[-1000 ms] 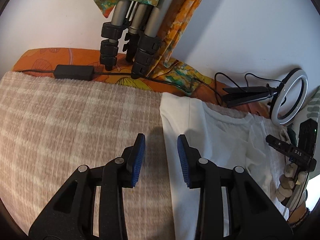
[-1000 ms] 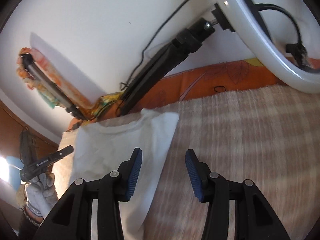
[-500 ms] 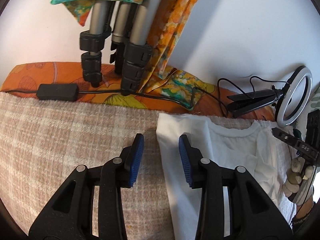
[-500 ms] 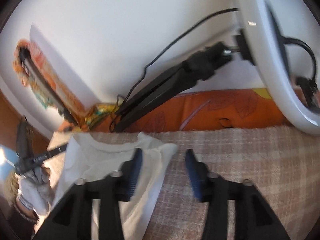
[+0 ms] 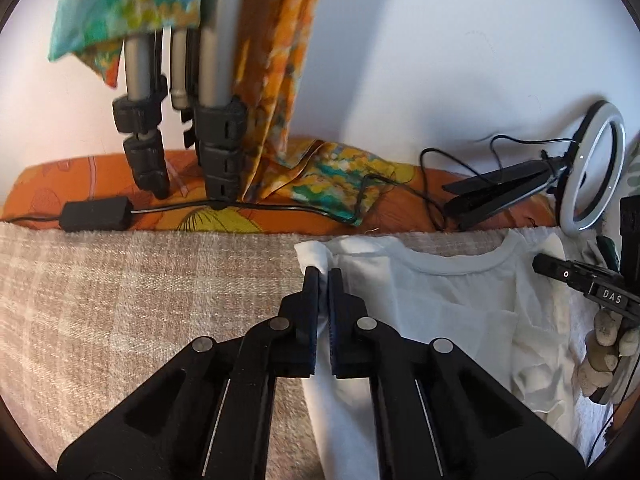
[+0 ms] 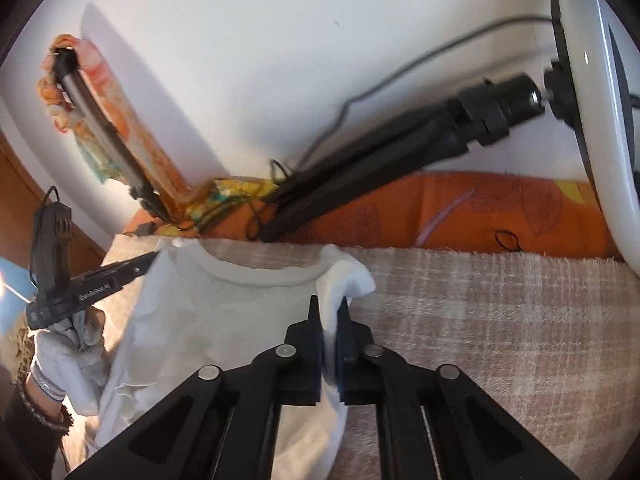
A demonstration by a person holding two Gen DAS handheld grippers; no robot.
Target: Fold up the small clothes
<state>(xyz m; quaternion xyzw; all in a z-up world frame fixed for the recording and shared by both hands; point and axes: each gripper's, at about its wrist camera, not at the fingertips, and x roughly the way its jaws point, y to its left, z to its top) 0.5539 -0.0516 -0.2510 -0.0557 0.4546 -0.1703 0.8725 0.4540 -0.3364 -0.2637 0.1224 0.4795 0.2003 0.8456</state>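
My left claw has just been closing and now pinches one shoulder corner of the white shirt, the cloth caught between its blue pads. My right claw has just been closing too and grips the other shoulder corner of the same shirt, a fold of white cloth bunched up past its tips. The shirt lies flat on the beige checked blanket between my two claws, its neckline towards the wall ahead of them. Beyond the left claw stand grey tripod legs with a patterned cloth hanging on them. Ahead of the right claw a ring light leans on its black stand
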